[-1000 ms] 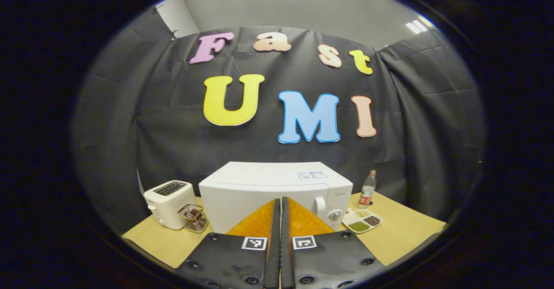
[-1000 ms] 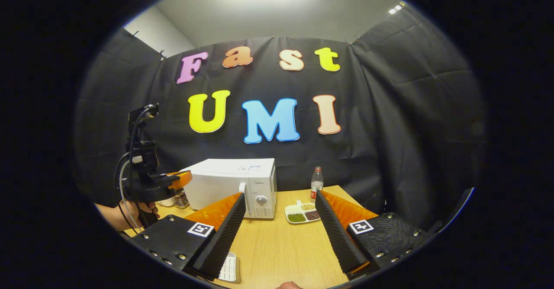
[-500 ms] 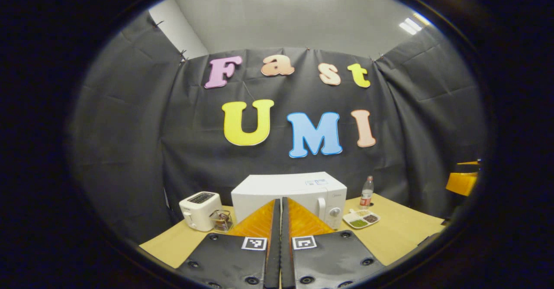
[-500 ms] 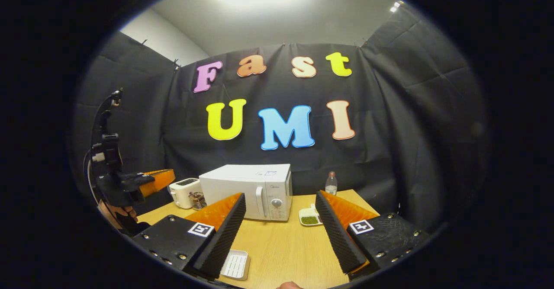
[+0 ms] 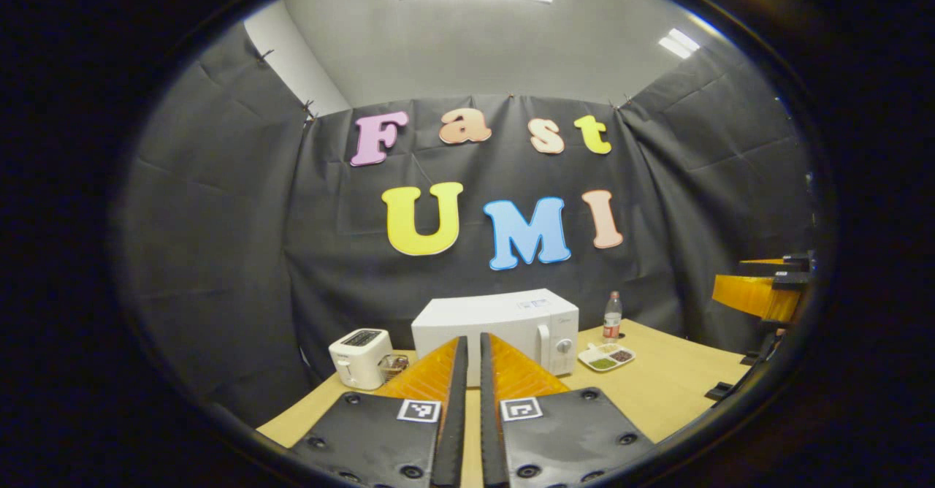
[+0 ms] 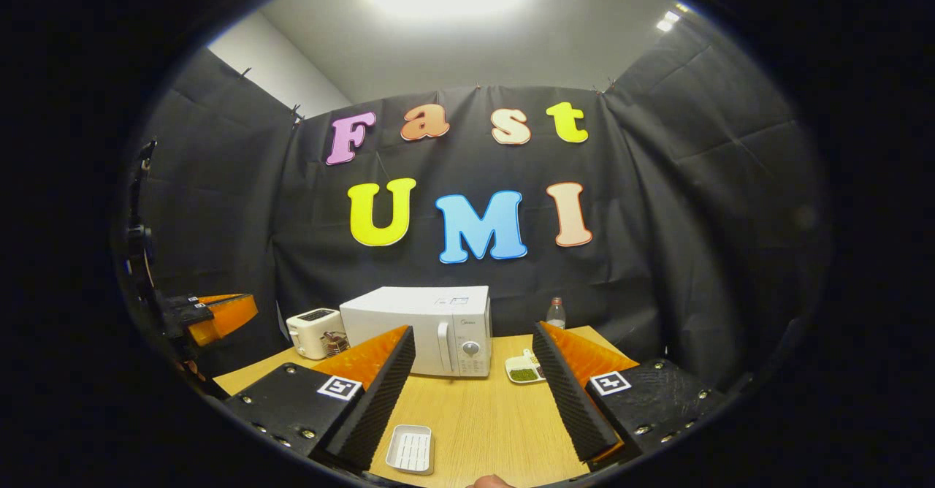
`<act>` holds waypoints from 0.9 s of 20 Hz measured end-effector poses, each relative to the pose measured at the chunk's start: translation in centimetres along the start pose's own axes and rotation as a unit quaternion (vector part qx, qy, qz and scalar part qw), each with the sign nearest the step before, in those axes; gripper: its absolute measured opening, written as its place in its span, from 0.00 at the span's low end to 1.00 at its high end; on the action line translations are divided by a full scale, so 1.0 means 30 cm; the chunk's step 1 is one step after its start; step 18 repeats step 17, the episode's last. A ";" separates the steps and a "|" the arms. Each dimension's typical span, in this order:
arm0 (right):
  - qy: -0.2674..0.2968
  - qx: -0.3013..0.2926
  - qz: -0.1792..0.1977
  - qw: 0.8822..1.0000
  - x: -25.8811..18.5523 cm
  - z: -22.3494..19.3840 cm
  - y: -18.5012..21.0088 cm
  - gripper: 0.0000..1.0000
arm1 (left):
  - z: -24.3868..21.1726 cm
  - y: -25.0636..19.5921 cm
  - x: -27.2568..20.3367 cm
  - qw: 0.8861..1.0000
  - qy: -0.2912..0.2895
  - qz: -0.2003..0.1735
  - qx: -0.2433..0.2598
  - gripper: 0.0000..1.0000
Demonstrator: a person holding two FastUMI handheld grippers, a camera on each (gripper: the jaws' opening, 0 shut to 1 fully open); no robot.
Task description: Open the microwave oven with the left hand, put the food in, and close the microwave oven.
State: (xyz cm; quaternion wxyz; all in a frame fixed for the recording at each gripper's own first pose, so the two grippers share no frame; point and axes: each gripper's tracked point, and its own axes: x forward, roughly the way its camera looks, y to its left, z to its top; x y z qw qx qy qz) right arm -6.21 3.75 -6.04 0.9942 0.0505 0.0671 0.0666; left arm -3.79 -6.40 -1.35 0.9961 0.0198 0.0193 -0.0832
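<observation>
The white microwave (image 5: 497, 327) stands at the back of the wooden table (image 5: 657, 393), door shut, its handle (image 5: 543, 345) near the right side. A sectioned white dish of green and brown food (image 5: 606, 357) lies to its right. My left gripper (image 5: 471, 338) hangs well in front of the microwave, all but shut, with a thin slit and nothing held. In the right gripper view, my right gripper (image 6: 473, 334) is wide open and empty above the table, facing the microwave (image 6: 416, 327). The dish (image 6: 522, 368) shows partly behind one finger. The left gripper (image 6: 219, 313) floats far left.
A white toaster (image 5: 360, 356) and a small glass holder (image 5: 394, 365) stand left of the microwave. A bottle (image 5: 612, 316) is behind the dish. A small white ribbed tray (image 6: 411, 448) lies on the near table. The right gripper (image 5: 760, 291) shows at the far right.
Both grippers have drawn back from the microwave, which looks smaller. The left fingers have parted by a sliver. The small white tray has come further into the right gripper view.
</observation>
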 end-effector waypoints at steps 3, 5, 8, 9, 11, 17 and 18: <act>0.000 0.001 -0.008 1.000 -0.035 -0.003 0.021 0.98 | 0.011 0.014 -0.053 1.000 -0.007 0.001 -0.007 0.35; 0.001 -0.001 -0.011 1.000 -0.049 -0.008 0.032 0.98 | 0.015 0.016 -0.082 1.000 -0.010 -0.002 -0.010 0.57; 0.000 0.000 -0.010 1.000 -0.054 -0.006 0.057 0.98 | 0.020 0.027 -0.102 1.000 -0.014 0.001 -0.023 0.91; 0.000 0.001 -0.011 1.000 -0.051 -0.005 0.061 0.98 | 0.030 0.038 -0.110 0.999 -0.016 0.005 -0.029 1.00; -0.005 0.009 -0.009 1.000 -0.049 0.012 0.074 0.98 | 0.037 0.056 -0.117 0.999 -0.017 0.011 -0.038 0.98; -0.024 0.014 -0.009 1.000 -0.018 0.069 0.079 0.98 | 0.071 0.133 -0.120 0.998 -0.020 0.037 -0.050 1.00; -0.024 0.014 -0.009 1.000 -0.018 0.069 0.079 0.98 | 0.071 0.133 -0.120 0.998 -0.020 0.037 -0.050 1.00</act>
